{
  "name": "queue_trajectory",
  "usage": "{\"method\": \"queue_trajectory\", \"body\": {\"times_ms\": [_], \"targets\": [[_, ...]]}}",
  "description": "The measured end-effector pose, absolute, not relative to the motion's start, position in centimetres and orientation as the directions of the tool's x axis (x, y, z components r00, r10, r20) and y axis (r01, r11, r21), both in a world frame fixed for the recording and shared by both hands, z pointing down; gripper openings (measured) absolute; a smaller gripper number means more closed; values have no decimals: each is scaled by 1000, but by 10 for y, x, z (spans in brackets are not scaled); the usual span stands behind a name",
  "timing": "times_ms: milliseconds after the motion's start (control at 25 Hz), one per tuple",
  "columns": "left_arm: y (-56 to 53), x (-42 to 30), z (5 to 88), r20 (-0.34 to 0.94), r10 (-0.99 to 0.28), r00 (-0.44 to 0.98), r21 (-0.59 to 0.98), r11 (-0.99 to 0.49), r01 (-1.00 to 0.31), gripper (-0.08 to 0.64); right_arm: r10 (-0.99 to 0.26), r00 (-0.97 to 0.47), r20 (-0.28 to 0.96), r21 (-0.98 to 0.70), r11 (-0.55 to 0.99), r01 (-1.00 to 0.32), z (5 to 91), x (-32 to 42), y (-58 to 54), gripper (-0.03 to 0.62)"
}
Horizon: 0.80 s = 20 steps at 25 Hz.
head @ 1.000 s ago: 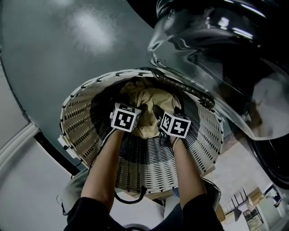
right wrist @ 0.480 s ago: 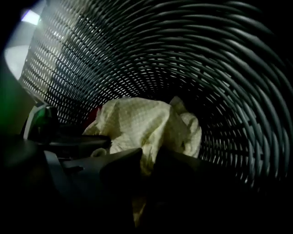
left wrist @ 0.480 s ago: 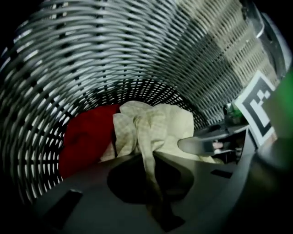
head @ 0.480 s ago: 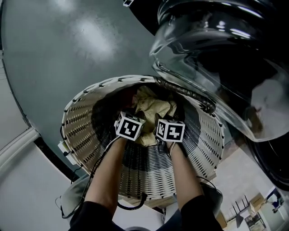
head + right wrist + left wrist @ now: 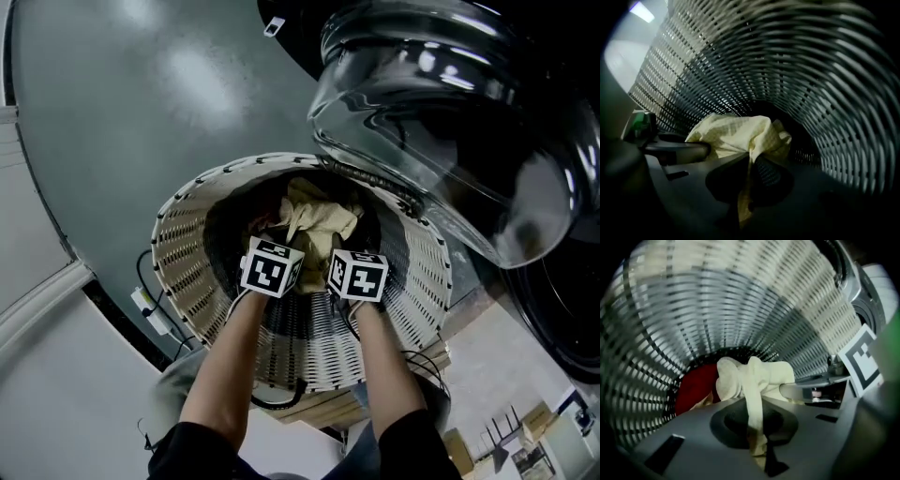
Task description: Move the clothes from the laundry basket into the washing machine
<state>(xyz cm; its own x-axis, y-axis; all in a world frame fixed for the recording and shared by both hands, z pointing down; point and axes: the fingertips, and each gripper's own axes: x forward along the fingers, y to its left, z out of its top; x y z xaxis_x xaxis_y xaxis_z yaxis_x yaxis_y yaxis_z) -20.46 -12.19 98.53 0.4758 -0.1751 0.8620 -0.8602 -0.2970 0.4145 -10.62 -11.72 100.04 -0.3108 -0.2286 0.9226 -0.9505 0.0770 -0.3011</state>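
While both grippers reach down into the white woven laundry basket [image 5: 183, 246], each of them pinches a fold of the pale yellow checked cloth [image 5: 317, 217] that lies deep inside it. The fingers of the left gripper [image 5: 758, 448] are pressed together on a narrow strip of this cloth. The strip runs up from between them to the crumpled bundle in front. The fingers of the right gripper [image 5: 744, 199] have just been closing, and they now clamp a thin fold of the same cloth. The rest of the cloth spreads above them, against the dark bottom of the basket.

In the left gripper view, a red garment [image 5: 696, 386] lies on the basket bottom to the left of the yellow bundle and partly under it.

In the head view, the left marker cube [image 5: 272, 269] and the right marker cube [image 5: 358, 275] stand near each other, just below the cloth, with a bare forearm behind each. The dark washing machine [image 5: 562, 300] is at the right. Its round glass door [image 5: 441, 131] is open and reaches over the far right rim of the basket. The cloth is inside the basket, not in the machine. The basket stands on a grey floor [image 5: 112, 112].
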Motion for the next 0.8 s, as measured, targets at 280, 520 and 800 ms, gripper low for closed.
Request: {"method": "queue_trajectory", "body": {"times_ms": [280, 520, 800], "targets": [[-137, -203, 929, 839, -246, 485, 398, -332, -855, 29, -306, -310, 900, -296, 91, -951, 947, -105, -127, 18], [-142, -201, 877, 816, -304, 491, 381, -356, -854, 31, -350, -332, 876, -313, 111, -943, 896, -104, -133, 18], [-141, -202, 816, 796, -359, 488, 348, -388, -853, 29, -401, -351, 846, -310, 165, -936, 833, -105, -134, 18]]}}
